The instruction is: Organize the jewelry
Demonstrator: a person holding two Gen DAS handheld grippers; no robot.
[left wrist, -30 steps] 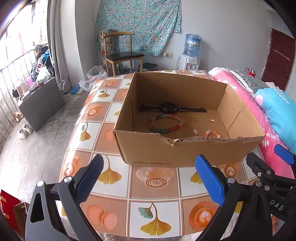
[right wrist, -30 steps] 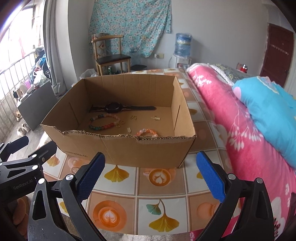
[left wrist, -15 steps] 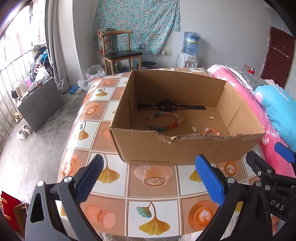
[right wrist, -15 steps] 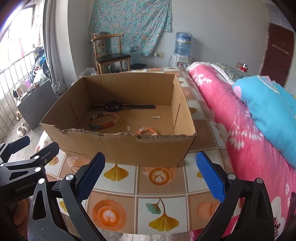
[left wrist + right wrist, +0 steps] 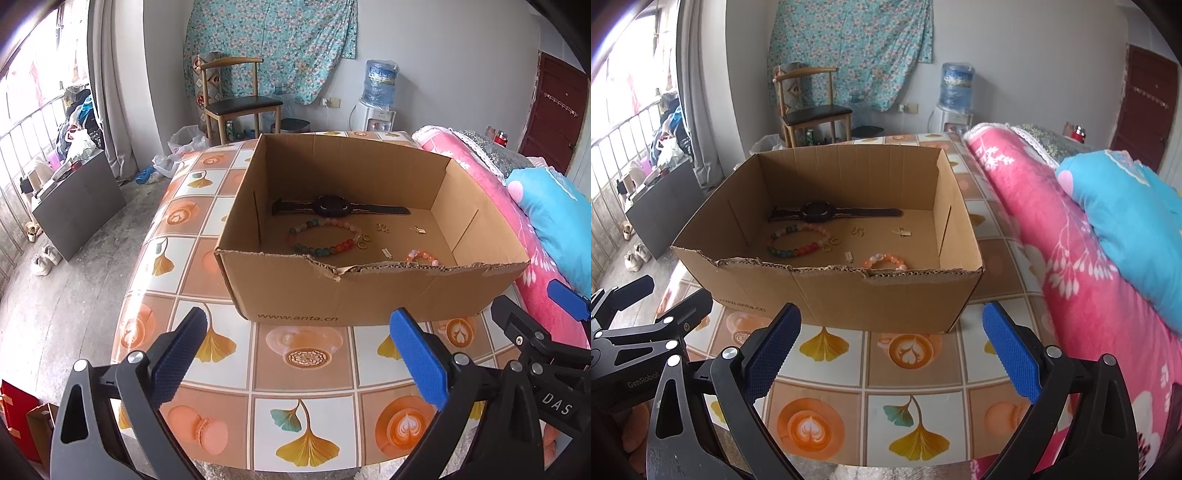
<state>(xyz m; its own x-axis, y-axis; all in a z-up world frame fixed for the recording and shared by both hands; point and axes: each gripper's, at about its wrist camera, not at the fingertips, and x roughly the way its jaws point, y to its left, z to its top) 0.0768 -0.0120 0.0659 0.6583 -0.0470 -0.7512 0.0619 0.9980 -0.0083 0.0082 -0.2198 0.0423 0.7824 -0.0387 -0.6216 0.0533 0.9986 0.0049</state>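
Ahead of each wide-open, empty hand-held gripper (image 5: 295, 354) (image 5: 892, 350), jewelry (image 5: 325, 238) lies inside the box (image 5: 332, 295).

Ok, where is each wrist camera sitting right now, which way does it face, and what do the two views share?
Left wrist: sits behind the open left gripper, low over the table, facing the cardboard box; the right gripper's black frame shows at its right edge.
Right wrist: sits behind the open right gripper, facing the same box from further right, beside the pink quilt; the left gripper's frame shows at its left edge.
Shared: box, watch, beaded bracelet, chair.
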